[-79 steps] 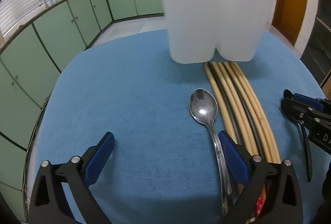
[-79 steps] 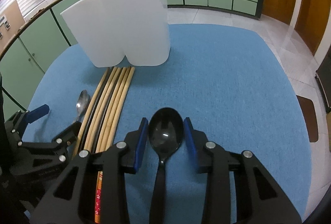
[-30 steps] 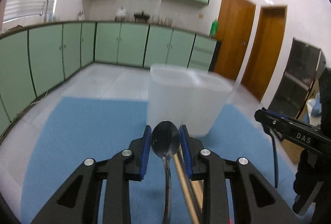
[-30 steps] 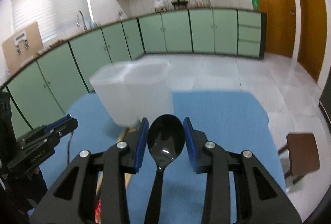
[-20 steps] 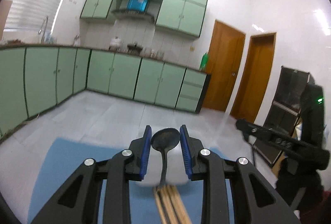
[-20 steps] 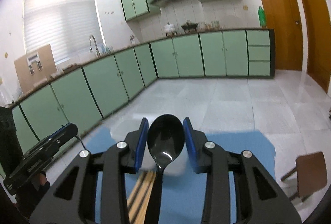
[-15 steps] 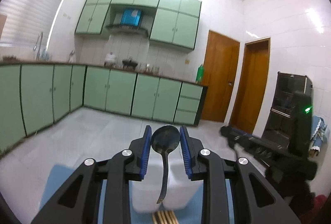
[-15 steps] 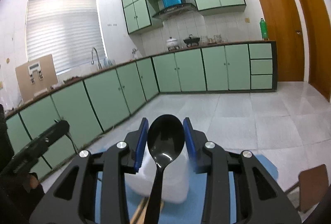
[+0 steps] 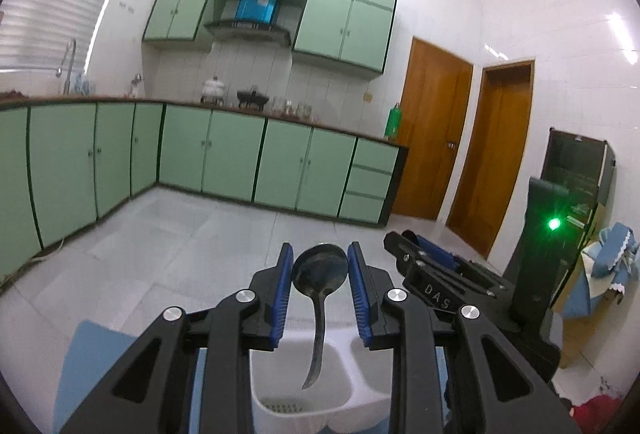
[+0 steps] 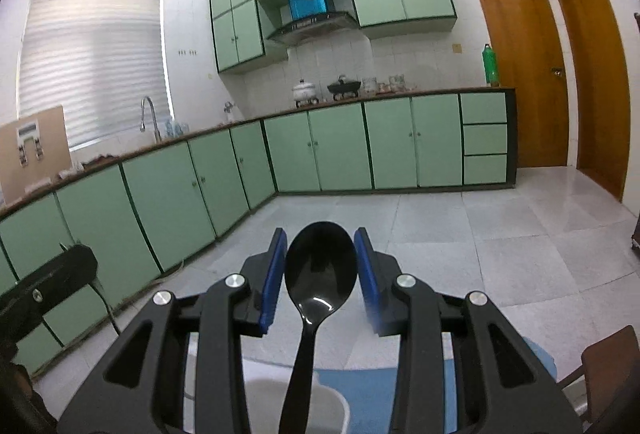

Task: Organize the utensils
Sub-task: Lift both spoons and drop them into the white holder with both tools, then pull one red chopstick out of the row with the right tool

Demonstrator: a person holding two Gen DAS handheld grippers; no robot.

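My left gripper (image 9: 320, 270) is shut on a metal spoon (image 9: 319, 274), bowl up, with its handle hanging down over the left compartment of the white utensil holder (image 9: 280, 406). My right gripper (image 10: 320, 268) is shut on a black plastic spoon (image 10: 320, 266), bowl up, with its handle pointing down toward the white holder's rim (image 10: 332, 400). The right gripper also shows in the left wrist view (image 9: 416, 254), close beside the left one.
The blue table (image 9: 92, 358) lies below. The chopsticks are out of view. Green kitchen cabinets (image 10: 340, 145), tiled floor and wooden doors (image 9: 432, 129) lie beyond. A brown stool (image 10: 608, 358) stands at the right.
Both grippers have picked up their spoons from the table, lifted and tilted upright, and moved over the white holder. The chopsticks have dropped out of view.
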